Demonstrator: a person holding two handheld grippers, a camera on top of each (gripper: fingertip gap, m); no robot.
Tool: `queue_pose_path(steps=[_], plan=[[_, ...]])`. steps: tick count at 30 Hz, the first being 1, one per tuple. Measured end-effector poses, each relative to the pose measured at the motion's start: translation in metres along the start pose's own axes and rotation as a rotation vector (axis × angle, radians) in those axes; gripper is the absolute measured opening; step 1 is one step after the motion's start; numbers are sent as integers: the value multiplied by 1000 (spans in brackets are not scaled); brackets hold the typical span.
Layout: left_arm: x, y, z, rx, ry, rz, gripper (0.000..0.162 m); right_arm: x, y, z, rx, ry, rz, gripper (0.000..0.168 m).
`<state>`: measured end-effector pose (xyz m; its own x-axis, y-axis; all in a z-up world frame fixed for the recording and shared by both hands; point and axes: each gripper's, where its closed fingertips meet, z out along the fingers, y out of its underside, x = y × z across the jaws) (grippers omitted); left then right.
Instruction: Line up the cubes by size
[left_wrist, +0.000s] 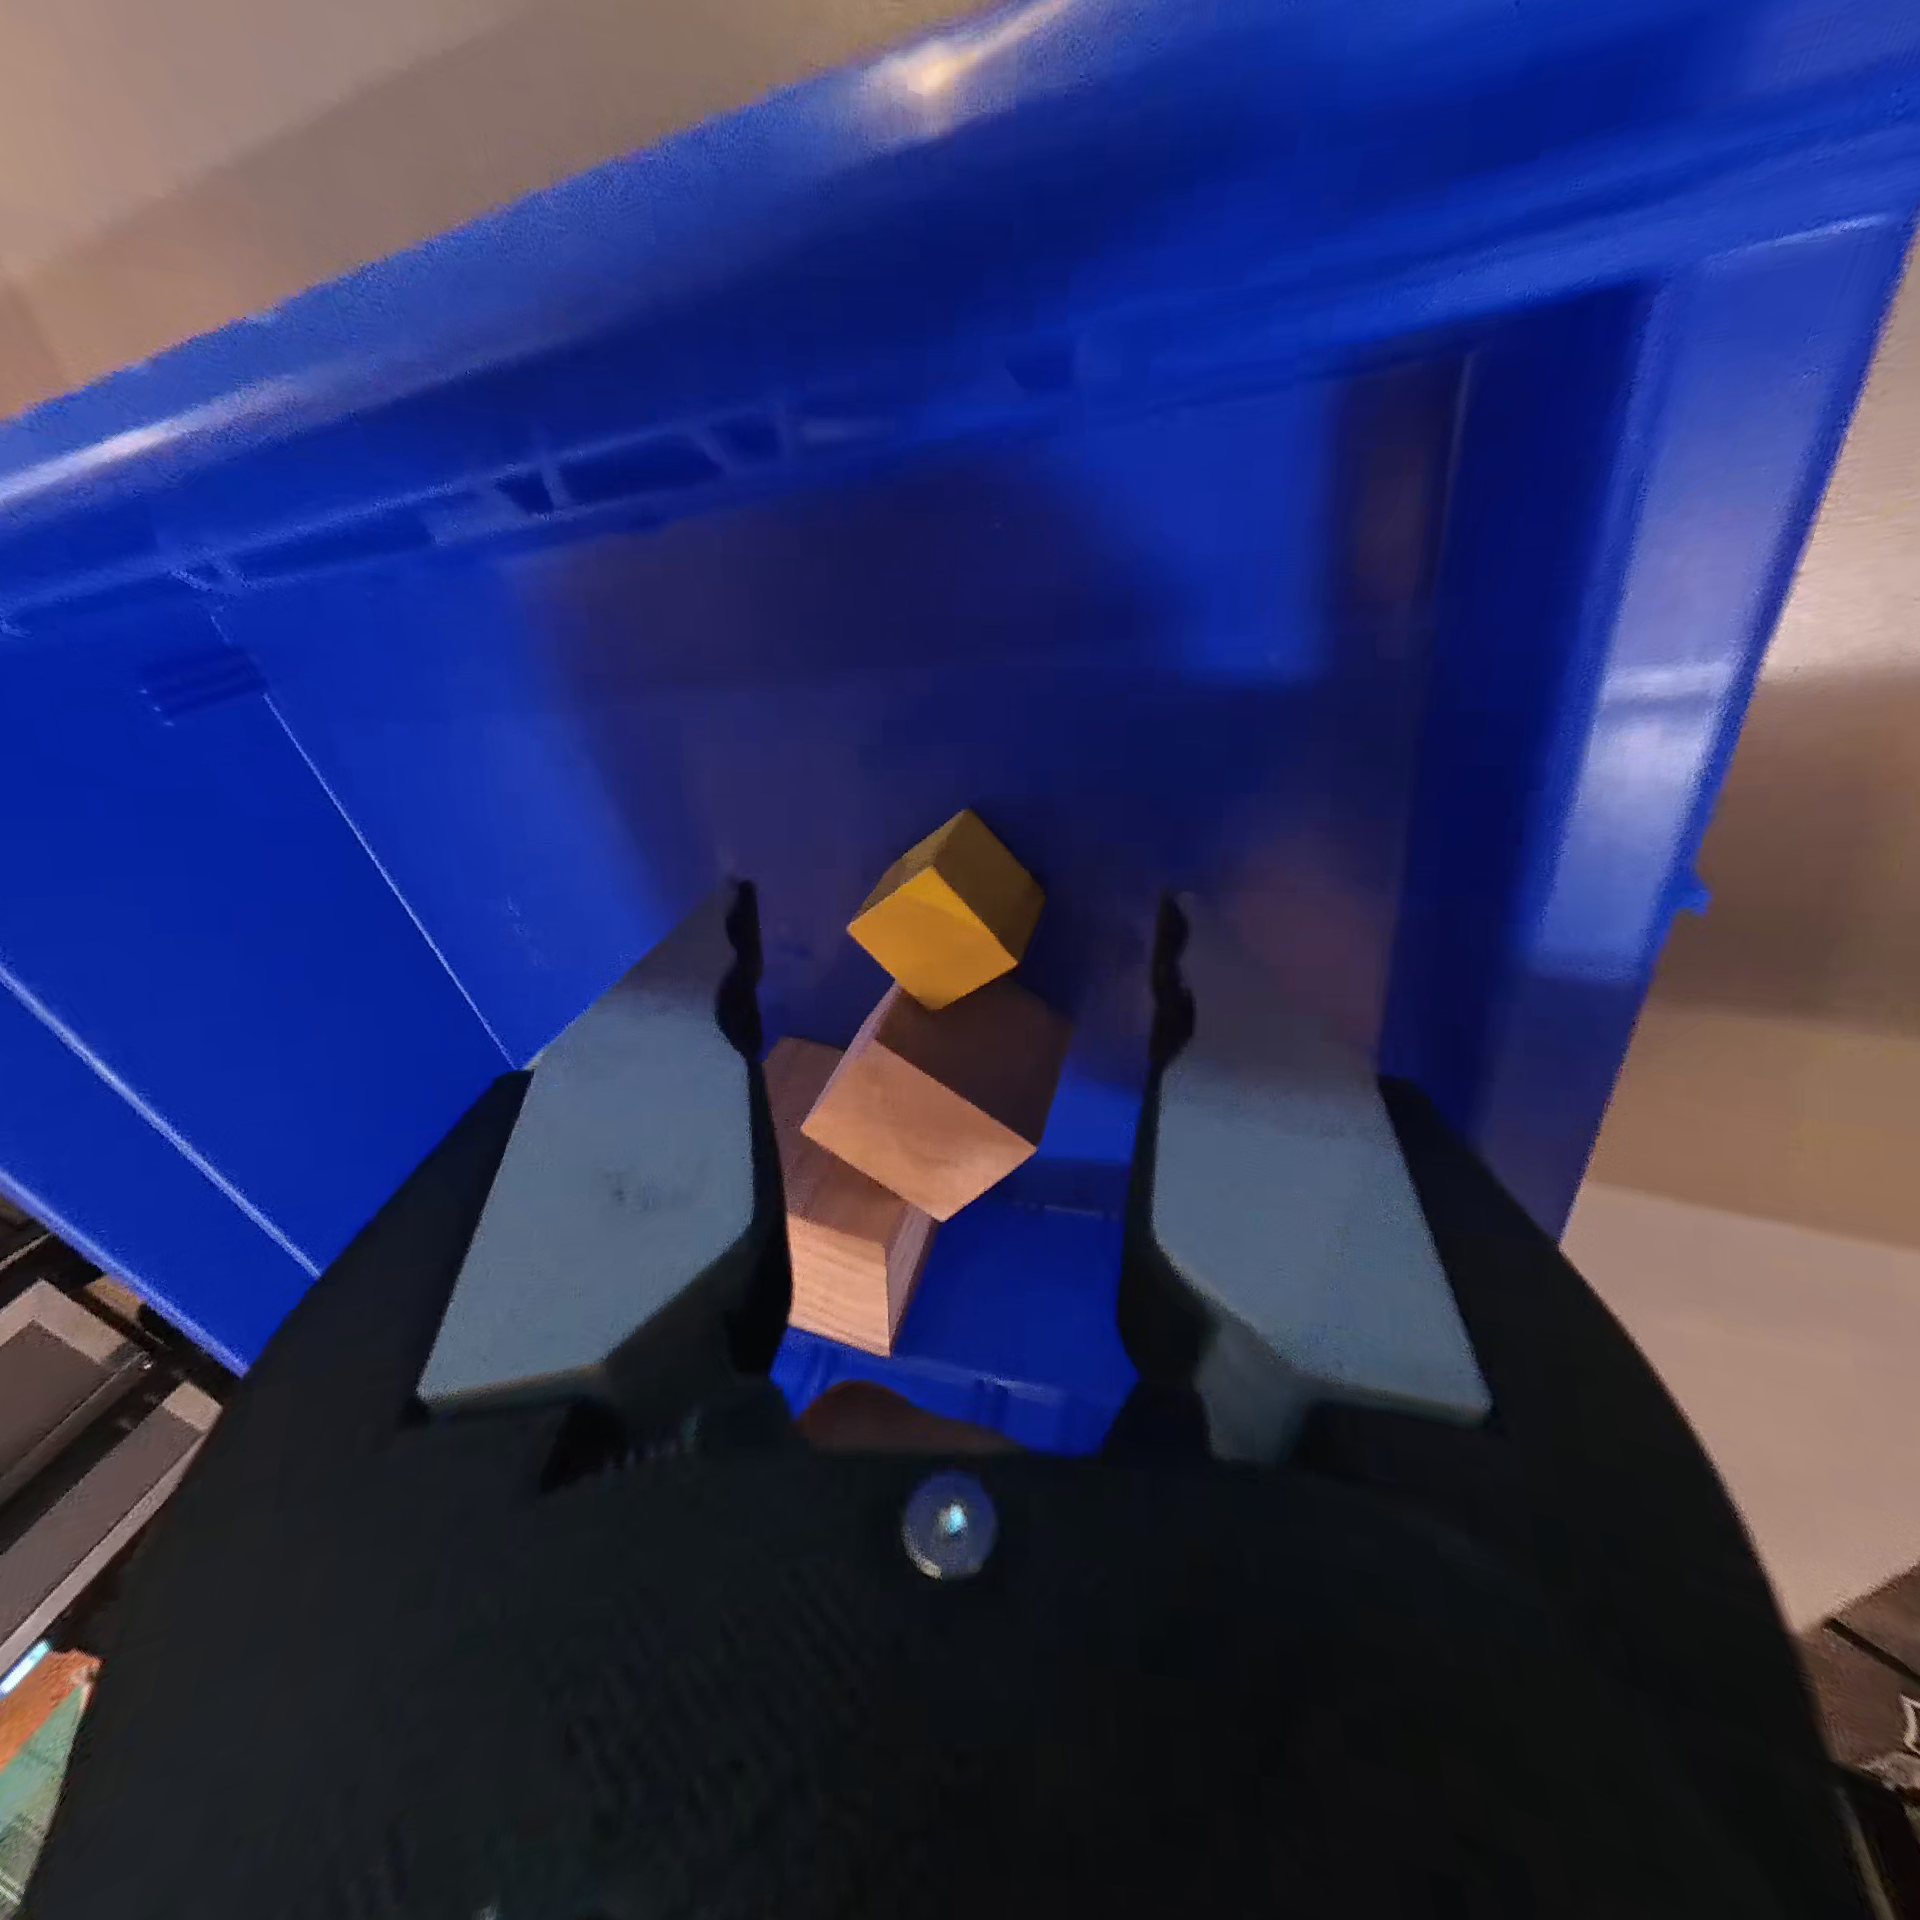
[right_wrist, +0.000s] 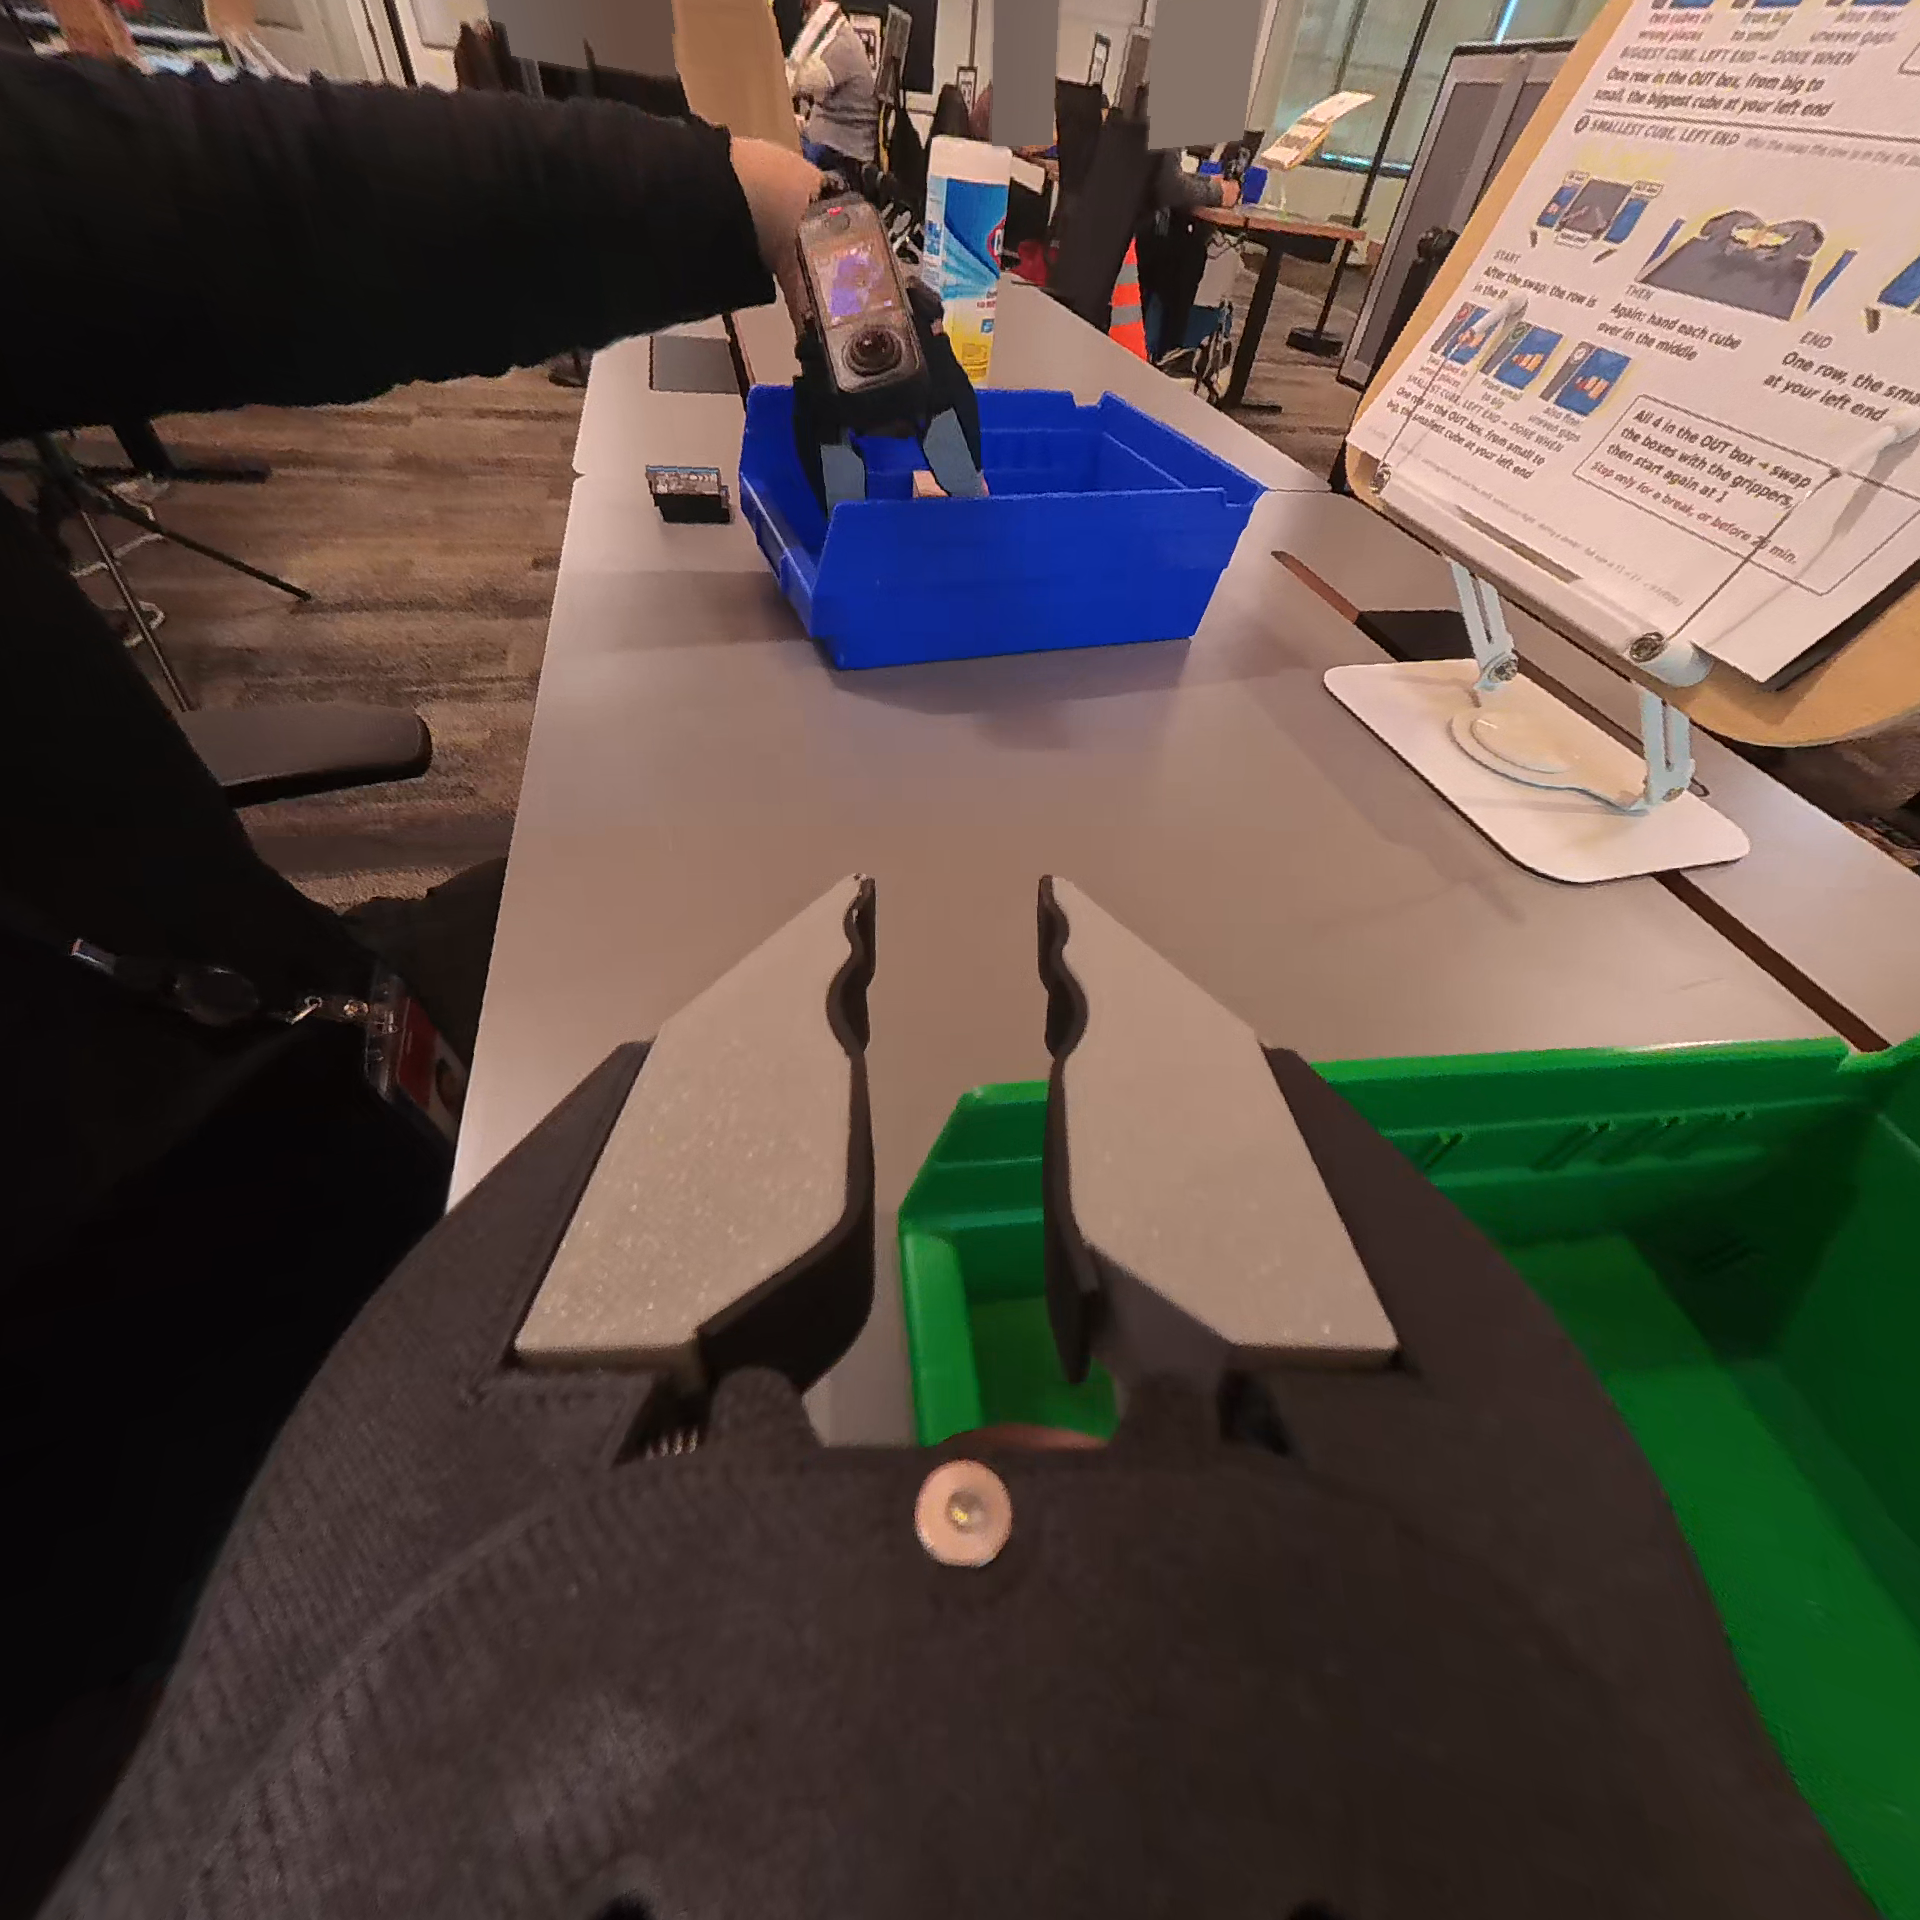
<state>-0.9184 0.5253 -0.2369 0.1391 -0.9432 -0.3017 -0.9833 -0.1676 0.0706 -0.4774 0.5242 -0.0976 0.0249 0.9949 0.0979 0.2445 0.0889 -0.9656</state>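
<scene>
I count three cubes in the blue bin (left_wrist: 1039, 520): one yellow cube (left_wrist: 945, 912) farthest in, a wooden cube (left_wrist: 940, 1117) touching it, and a second wooden cube (left_wrist: 847, 1262) nearest my left gripper (left_wrist: 954, 914), whose jaws stand apart, empty, over them. My right gripper (right_wrist: 956, 899) hangs well apart from that bin, jaws parted on nothing, above one green bin (right_wrist: 1621, 1278). Both bins sit on a grey table (right_wrist: 935, 810) in a busy room with wood-look flooring, an instruction board on a stand (right_wrist: 1621, 343) beside the blue bin.

Three cubes (left_wrist: 925, 1091) are found inside the far bin (right_wrist: 997, 561), touching one another in a row between the fingers of the left gripper (left_wrist: 956, 914). The near bin (right_wrist: 1558, 1247) is set beneath the right gripper (right_wrist: 956, 894), well apart on the table (right_wrist: 935, 790). A document stand (right_wrist: 1538, 769) is placed to the right.
</scene>
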Motion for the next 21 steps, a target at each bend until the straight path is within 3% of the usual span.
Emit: queue_pose_path(steps=[5,7,10,15,17,21], plan=[[-9,8,6,-37,-52,-47,71,-2,-1,0,26,-7,13,28],[-9,18,10,-89,-25,-142,61,-2,0,1,18,-6,11,28],[-8,9,8,-28,17,-309,44,-5,1,0,14,-3,2,27],[-2,8,12,-13,116,-588,51,-7,-2,-3,35,0,3,27],[-3,6,14,4,150,-696,46,-8,-3,-4,43,1,3,27],[-3,7,14,6,140,-740,49,-11,-3,-7,47,4,-2,27]])
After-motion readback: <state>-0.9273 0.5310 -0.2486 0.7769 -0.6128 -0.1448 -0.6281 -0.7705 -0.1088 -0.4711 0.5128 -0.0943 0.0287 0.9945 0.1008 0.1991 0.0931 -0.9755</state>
